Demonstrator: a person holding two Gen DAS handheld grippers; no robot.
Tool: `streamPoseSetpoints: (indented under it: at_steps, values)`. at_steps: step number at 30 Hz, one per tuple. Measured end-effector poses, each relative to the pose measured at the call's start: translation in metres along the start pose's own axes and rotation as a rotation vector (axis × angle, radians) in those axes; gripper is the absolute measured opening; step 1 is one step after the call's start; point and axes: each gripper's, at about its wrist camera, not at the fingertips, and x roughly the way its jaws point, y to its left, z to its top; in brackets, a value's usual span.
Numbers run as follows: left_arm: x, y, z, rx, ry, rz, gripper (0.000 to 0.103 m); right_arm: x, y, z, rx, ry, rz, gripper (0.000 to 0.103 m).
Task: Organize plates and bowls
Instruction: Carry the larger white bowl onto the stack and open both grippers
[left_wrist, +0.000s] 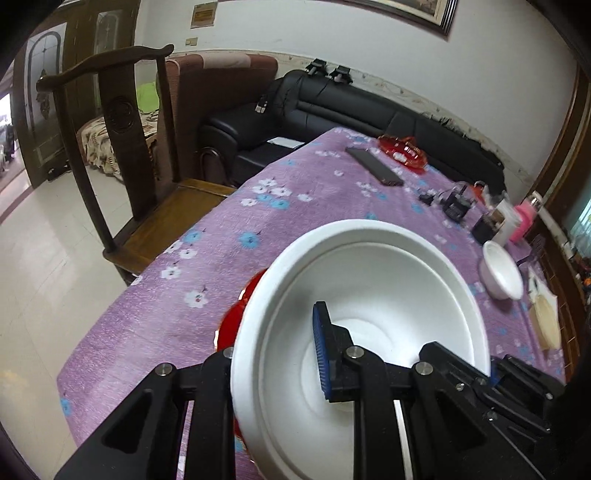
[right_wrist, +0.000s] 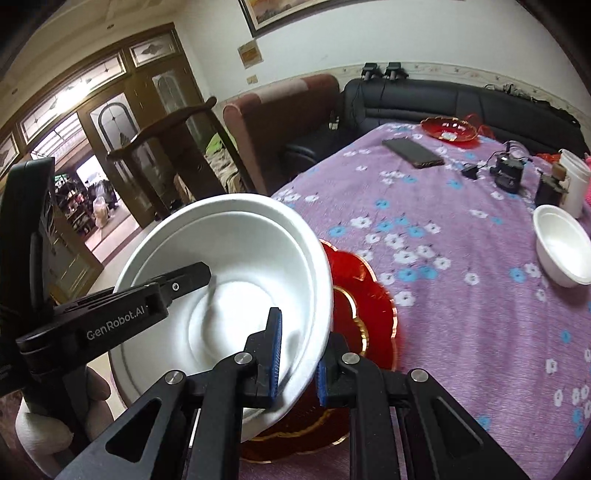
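Note:
Both grippers hold a large white foam bowl (left_wrist: 369, 295) (right_wrist: 229, 266), tilted, over a red gold-edged plate (left_wrist: 236, 317) (right_wrist: 365, 317) at the near edge of the purple flowered table (left_wrist: 295, 206) (right_wrist: 461, 314). My left gripper (left_wrist: 273, 343) is shut on one rim, one blue pad inside the bowl and the other finger outside. It also shows in the right wrist view as the left gripper (right_wrist: 192, 277). My right gripper (right_wrist: 299, 365) pinches the opposite rim, and the right gripper (left_wrist: 495, 373) is partly visible in the left wrist view. A smaller white bowl (left_wrist: 500, 271) (right_wrist: 563, 245) stands further along the table.
A red dish (left_wrist: 402, 149) (right_wrist: 448, 127), a dark phone (left_wrist: 373, 166) (right_wrist: 413, 152), chargers and cups (left_wrist: 491, 218) lie at the table's far end. A wooden chair (left_wrist: 147, 184) stands by the table edge, with a black sofa (left_wrist: 332, 107) behind.

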Motion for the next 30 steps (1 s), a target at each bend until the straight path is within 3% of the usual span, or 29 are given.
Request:
streamPoseSetpoints:
  at_steps: [3,6,17,19,21,23,30]
  values:
    - [0.006,0.005,-0.001,-0.002,0.009,0.014,0.022,0.005,-0.003,0.001,0.012,0.015,-0.009,0.017]
    - [0.006,0.014,0.000,-0.020,-0.006,0.029,0.038,0.010,-0.006,0.001,0.015,0.025,-0.025,0.017]
    - [-0.001,0.033,0.003,-0.075,-0.035,0.036,0.044,0.019,0.005,0.001,-0.045,-0.006,-0.110,0.018]
    - [-0.002,0.033,0.003,-0.077,-0.039,0.033,0.045,0.018,0.009,0.000,-0.067,-0.021,-0.135,0.029]
    - [-0.002,0.033,0.004,-0.080,-0.042,0.029,0.047,0.016,0.010,0.000,-0.081,-0.048,-0.142,0.055]
    - [-0.003,0.034,0.004,-0.083,-0.048,0.026,0.048,0.012,0.011,0.001,-0.079,-0.069,-0.136,0.061]
    - [-0.010,0.033,0.007,-0.090,-0.073,0.020,0.057,-0.004,0.005,0.007,-0.044,-0.111,-0.129,0.063]
